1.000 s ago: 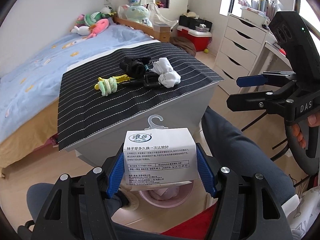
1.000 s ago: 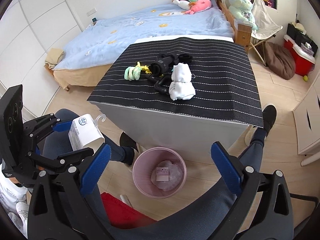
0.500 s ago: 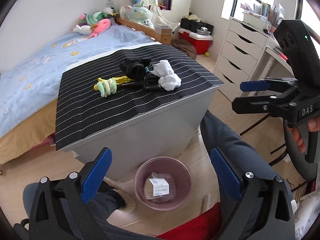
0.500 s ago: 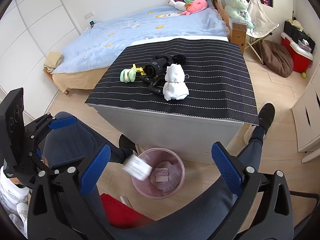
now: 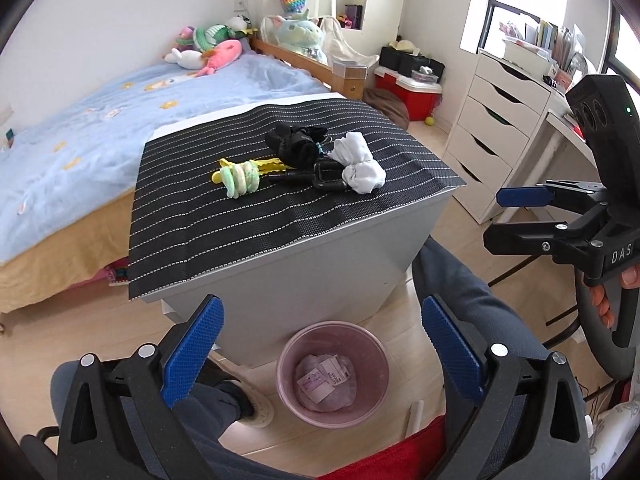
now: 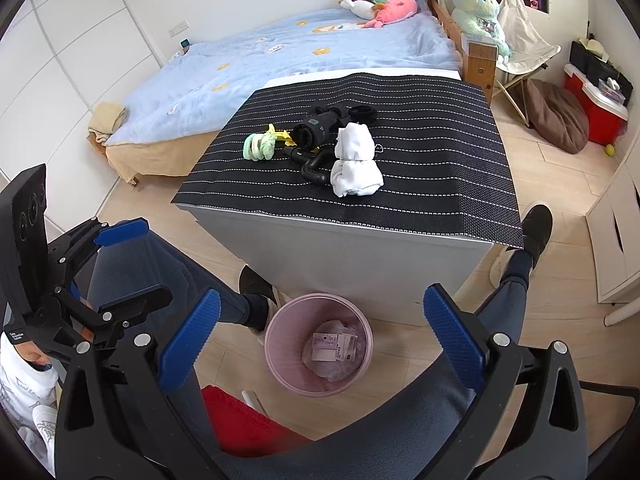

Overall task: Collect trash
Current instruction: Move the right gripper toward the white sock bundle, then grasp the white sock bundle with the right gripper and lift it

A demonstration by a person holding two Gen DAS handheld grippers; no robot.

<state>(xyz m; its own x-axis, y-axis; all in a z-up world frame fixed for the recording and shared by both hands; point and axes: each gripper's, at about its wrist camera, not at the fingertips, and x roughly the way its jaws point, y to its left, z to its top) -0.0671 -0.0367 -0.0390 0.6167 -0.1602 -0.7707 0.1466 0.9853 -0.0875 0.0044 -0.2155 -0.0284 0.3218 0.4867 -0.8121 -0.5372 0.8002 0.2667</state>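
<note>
Drop step looks done: left gripper (image 5: 320,352) hangs over the pink bin (image 5: 333,374) with jaws spread wide, nothing between them; right gripper (image 6: 318,336) likewise wide and empty above the same bin. White paper package (image 5: 324,376) lies inside the bin on crumpled plastic. On the striped table mat (image 5: 240,232) sit white socks (image 5: 360,164), black socks (image 5: 296,144), a green roll (image 5: 240,178) and a black clip. Next, I'd guess: check the table for more trash; none is obvious, so pick carefully
</note>
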